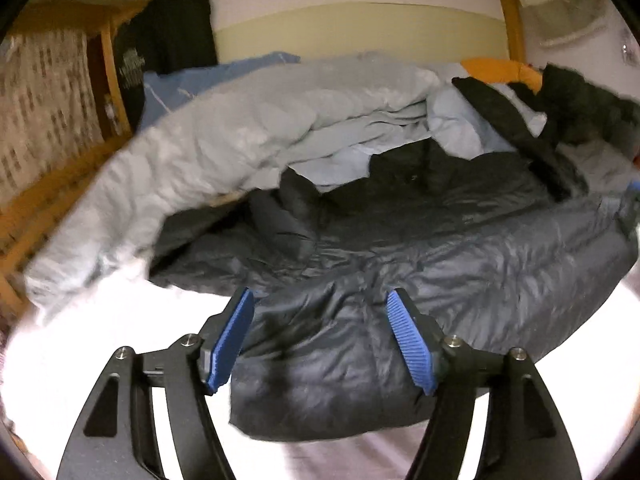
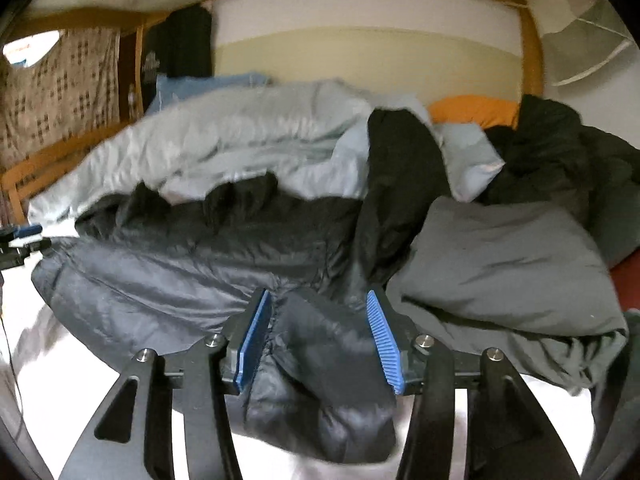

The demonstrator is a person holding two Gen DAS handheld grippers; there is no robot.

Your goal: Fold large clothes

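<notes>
A dark grey puffer jacket [image 1: 400,248] lies spread on the white bed sheet [image 1: 80,360]. It also shows in the right wrist view [image 2: 160,280]. My left gripper [image 1: 320,300] is open, its blue pads either side of a jacket end, not closed on it. My right gripper [image 2: 318,300] is open, with a bunched jacket part [image 2: 320,360], perhaps a sleeve, between its pads. The left gripper's tip shows at the far left edge of the right wrist view [image 2: 24,234].
A pale blue-grey duvet [image 1: 240,140] is heaped behind the jacket. A folded grey garment [image 2: 500,272] lies at right, black clothes [image 2: 552,152] and an orange pillow [image 2: 472,112] behind it. A wooden bed rail [image 1: 48,200] runs along the left.
</notes>
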